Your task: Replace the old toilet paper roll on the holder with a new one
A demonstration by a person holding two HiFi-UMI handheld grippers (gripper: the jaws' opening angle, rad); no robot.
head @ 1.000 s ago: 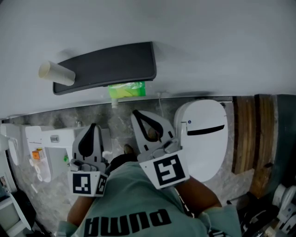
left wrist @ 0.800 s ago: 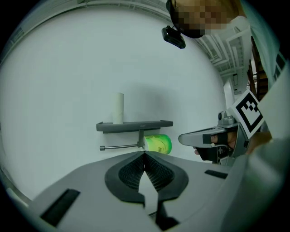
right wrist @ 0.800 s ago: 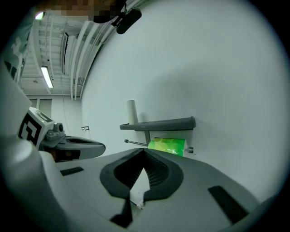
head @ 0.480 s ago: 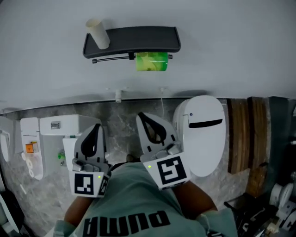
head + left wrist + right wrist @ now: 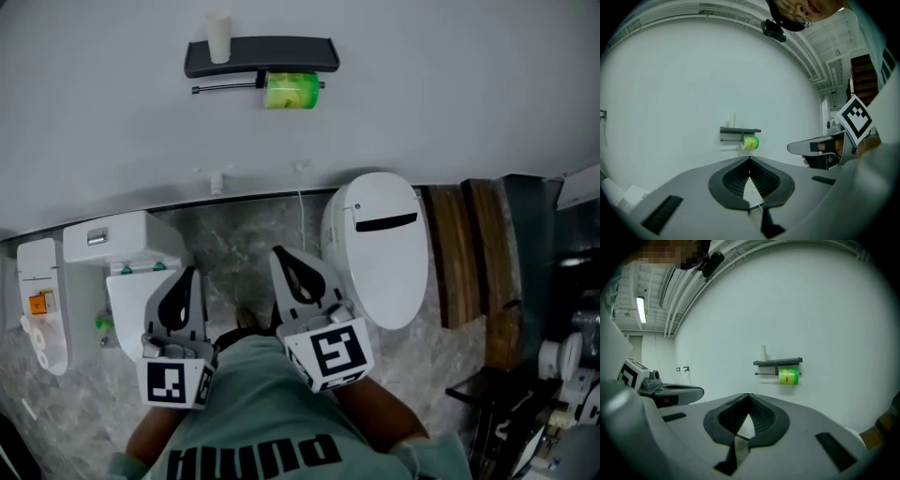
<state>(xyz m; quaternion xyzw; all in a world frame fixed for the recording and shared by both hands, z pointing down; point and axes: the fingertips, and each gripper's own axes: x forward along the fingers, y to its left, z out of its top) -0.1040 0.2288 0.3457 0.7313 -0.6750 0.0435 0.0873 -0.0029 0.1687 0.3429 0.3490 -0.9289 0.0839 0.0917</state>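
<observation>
A dark wall holder (image 5: 261, 54) carries a green-wrapped toilet paper roll (image 5: 292, 90) on its bar. A bare cardboard tube (image 5: 218, 37) stands upright on the holder's shelf at the left end. My left gripper (image 5: 178, 291) and right gripper (image 5: 298, 272) are held close to my body, far below the holder, both shut and empty. The left gripper view shows its own tips (image 5: 749, 159) meeting, with the green roll (image 5: 750, 143) far ahead. In the right gripper view the tips (image 5: 749, 394) are also together, and the roll (image 5: 788, 376) hangs ahead to the right.
A white toilet (image 5: 375, 246) with its lid down stands on the marble floor, right of my grippers. A white boxy unit (image 5: 131, 262) and a white dispenser (image 5: 37, 300) sit at the left. Wooden boards (image 5: 469, 253) lie at the right. A small wall valve (image 5: 216, 178) is below the holder.
The holder has shrunk and shifted toward the top of the head view, turning level. Both grippers moved with my body and stayed shut. The toilet slid slightly left in the picture.
</observation>
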